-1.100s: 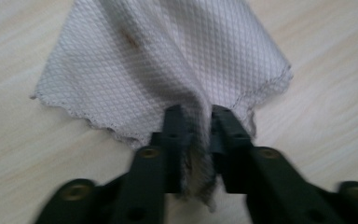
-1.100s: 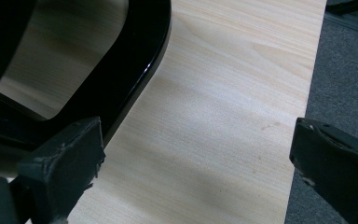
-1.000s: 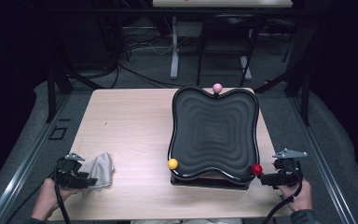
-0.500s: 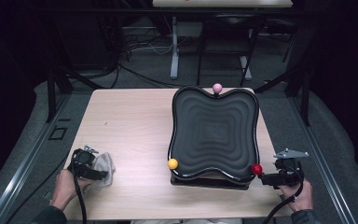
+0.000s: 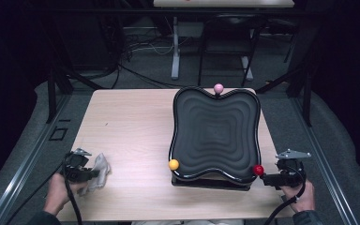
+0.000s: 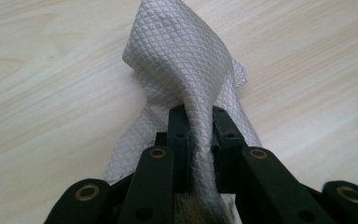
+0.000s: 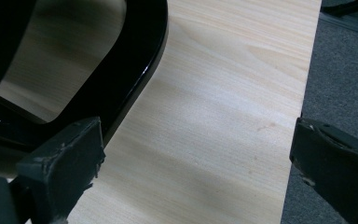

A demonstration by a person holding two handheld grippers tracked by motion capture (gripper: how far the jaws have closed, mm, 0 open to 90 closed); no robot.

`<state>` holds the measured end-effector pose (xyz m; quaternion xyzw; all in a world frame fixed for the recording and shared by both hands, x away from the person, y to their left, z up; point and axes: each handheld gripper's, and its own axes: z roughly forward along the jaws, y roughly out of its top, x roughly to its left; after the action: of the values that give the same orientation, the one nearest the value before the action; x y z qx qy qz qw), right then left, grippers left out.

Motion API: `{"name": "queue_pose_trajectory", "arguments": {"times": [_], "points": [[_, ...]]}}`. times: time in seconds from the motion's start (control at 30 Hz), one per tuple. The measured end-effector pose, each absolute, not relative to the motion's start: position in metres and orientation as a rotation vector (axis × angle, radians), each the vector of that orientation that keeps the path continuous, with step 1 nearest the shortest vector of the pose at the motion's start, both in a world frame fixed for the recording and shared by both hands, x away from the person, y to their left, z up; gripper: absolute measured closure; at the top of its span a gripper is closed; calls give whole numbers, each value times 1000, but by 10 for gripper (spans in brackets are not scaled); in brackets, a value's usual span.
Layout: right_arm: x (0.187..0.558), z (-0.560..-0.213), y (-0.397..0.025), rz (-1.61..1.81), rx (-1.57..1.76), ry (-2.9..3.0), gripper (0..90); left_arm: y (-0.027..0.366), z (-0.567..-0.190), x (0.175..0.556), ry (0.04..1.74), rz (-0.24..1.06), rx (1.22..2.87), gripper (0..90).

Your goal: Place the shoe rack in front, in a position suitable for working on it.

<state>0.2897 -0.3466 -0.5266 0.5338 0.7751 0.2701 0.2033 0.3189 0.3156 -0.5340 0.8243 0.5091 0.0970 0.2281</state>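
Note:
A beige quilted cloth point(image 5: 101, 167) lies bunched near the table's front left corner. My left gripper point(image 5: 91, 174) is shut on it. In the left gripper view the cloth point(image 6: 186, 60) is pinched between the two black jaws of that gripper point(image 6: 199, 119) and fans out over the wood. My right gripper point(image 5: 266, 179) rests at the front right, just beside the red ball point(image 5: 258, 169) on the black wavy tray point(image 5: 215, 136). In its own view the right gripper point(image 7: 200, 154) stands wide open over bare wood, with the tray's rim point(image 7: 140, 60) at the left.
A yellow ball point(image 5: 173, 164) sits on the tray's front left corner and a pink ball point(image 5: 218, 88) on its far edge. The wooden table point(image 5: 131, 122) has free room at centre left. The table's right edge and grey floor point(image 7: 345, 60) lie close to the right gripper.
My left gripper moved right onto the cloth and shut on it, and the cloth is now bunched up. The right gripper has stayed in place.

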Motion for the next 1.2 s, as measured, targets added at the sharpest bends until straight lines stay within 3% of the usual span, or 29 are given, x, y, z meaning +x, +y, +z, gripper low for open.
{"name": "queue_pose_trajectory", "arguments": {"times": [0.2,0.33,0.47,0.6,0.9,1.2], "points": [[289,-524,-347,769,1487,2148,24,326,-535,302,1435,238,2269,756],[288,-518,-346,795,1468,2130,28,334,-553,302,1510,204,2243,573],[284,-512,-346,799,1444,2129,29,336,-542,302,1501,235,2219,371],[275,-504,-346,843,1431,2137,29,334,-523,302,1469,291,2169,253],[255,-485,-345,923,1374,2164,36,288,-488,306,1283,351,2155,138],[249,-475,-321,1010,1282,2223,9,235,-494,324,1159,312,2205,3]]}}
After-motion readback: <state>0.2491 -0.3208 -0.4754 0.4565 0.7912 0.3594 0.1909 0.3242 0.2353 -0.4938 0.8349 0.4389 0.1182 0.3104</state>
